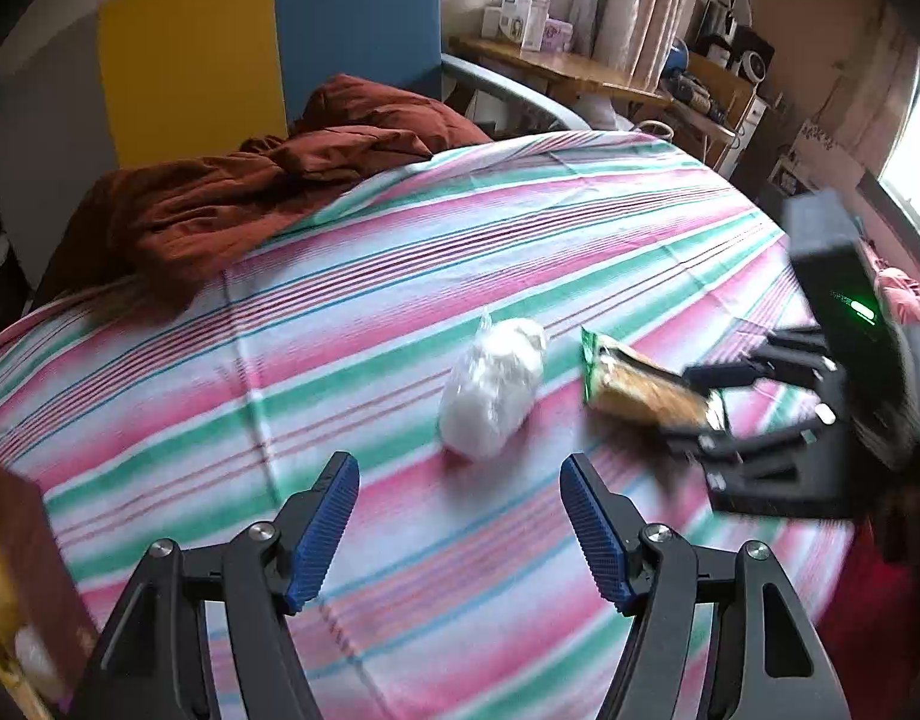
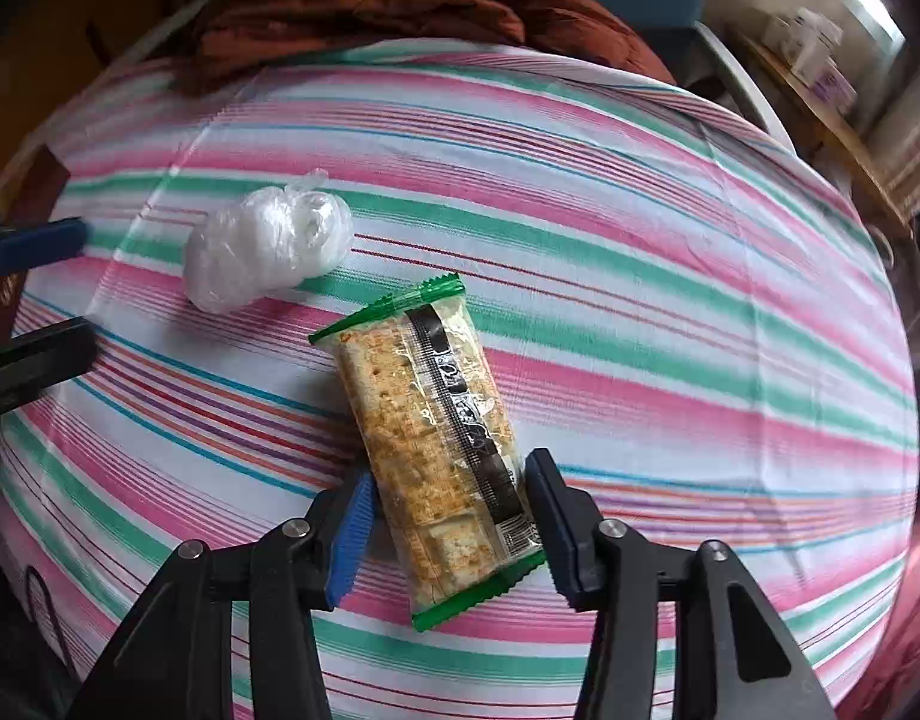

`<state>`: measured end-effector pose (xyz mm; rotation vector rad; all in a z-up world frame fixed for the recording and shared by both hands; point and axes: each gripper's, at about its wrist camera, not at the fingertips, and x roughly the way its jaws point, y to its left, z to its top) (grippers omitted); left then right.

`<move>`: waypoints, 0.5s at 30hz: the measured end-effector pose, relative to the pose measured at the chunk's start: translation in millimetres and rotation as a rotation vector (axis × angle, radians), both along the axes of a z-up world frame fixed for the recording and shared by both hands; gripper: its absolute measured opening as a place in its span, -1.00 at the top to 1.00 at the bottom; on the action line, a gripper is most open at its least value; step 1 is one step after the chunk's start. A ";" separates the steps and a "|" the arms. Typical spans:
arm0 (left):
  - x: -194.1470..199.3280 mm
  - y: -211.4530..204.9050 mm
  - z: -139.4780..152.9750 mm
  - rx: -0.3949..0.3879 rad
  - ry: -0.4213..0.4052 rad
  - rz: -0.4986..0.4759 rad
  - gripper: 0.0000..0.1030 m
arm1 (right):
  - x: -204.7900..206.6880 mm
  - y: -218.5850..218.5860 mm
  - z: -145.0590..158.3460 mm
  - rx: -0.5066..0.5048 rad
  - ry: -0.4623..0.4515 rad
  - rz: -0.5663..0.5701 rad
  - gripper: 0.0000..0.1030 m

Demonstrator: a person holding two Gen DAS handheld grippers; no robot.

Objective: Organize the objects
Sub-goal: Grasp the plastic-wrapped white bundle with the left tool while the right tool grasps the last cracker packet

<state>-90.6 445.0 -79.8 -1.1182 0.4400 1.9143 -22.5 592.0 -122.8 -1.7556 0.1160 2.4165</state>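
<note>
On the striped bedsheet [image 2: 640, 276] lay a cracker packet [image 2: 442, 450] w/ green ends, and just beside its far end a white plastic bag [image 2: 268, 246]. The right gripper [image 2: 448, 531] pinched the packet's near end, pads touching both sides. The left gripper [image 1: 460, 531] stood spread, nothing btw. its pads, near the bag. A rust blanket [image 1: 268, 192] lay at the far edge.

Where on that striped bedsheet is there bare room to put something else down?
Free: the striped sheet right of the cracker packet, and the stretch between the white plastic bag and rust-red blanket. Crowded: around bag and packet.
</note>
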 end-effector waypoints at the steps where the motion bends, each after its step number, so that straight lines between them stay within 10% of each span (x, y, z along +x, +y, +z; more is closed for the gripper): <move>1: -2.7 8.0 -3.0 -0.007 0.008 -0.005 -0.36 | 1.5 3.0 -1.2 -0.015 0.015 -0.015 -0.04; 11: -21.5 56.7 -28.7 -0.071 0.023 -0.054 -0.28 | -0.2 5.3 -1.6 -0.051 0.059 -0.028 -0.15; 15: -22.9 65.8 -39.4 -0.097 0.018 -0.068 0.27 | -0.9 3.7 -1.6 -0.047 0.068 -0.020 -0.15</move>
